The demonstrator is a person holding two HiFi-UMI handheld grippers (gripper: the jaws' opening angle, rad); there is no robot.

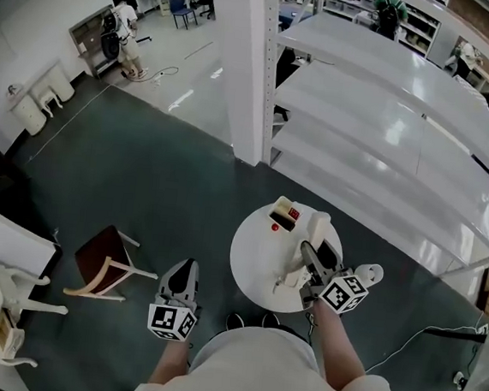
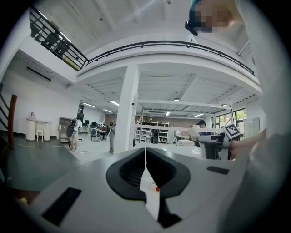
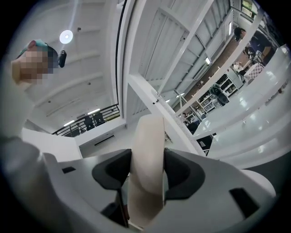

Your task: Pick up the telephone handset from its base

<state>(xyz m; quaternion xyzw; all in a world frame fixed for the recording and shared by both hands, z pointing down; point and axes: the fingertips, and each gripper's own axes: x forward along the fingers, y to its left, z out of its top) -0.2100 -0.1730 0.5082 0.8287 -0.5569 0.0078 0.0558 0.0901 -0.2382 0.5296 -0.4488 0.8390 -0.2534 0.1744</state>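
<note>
Two tools are showing in the head view.

1. Right tool (image 1: 310, 258): I am keeping it clenched on the telephone handset (image 1: 317, 230). In the right gripper view the cream handset is standing between the dark pads (image 3: 179, 174), and both pads are pressing against its sides. One end of the handset is projecting well beyond the jaw tips.

2. Handset position: it is sitting in the right tool, over the round white surface (image 1: 251, 264). In the head view it is lying just right of the base (image 1: 284, 216) and is not resting in it. The base, with its red keys, is standing near the far edge of the surface.

3. Left tool (image 1: 183, 270): I am holding it over the dark floor (image 1: 142, 189), to the left of the surface and well apart from the handset. In the left gripper view its jaws are meeting along a thin slit, with nothing between them.

4. Surroundings: a chair (image 1: 104, 265) with a dark red seat is lying tipped on the floor beside the left tool. A white shelving rack (image 1: 389, 127) is standing beyond the surface.
</note>
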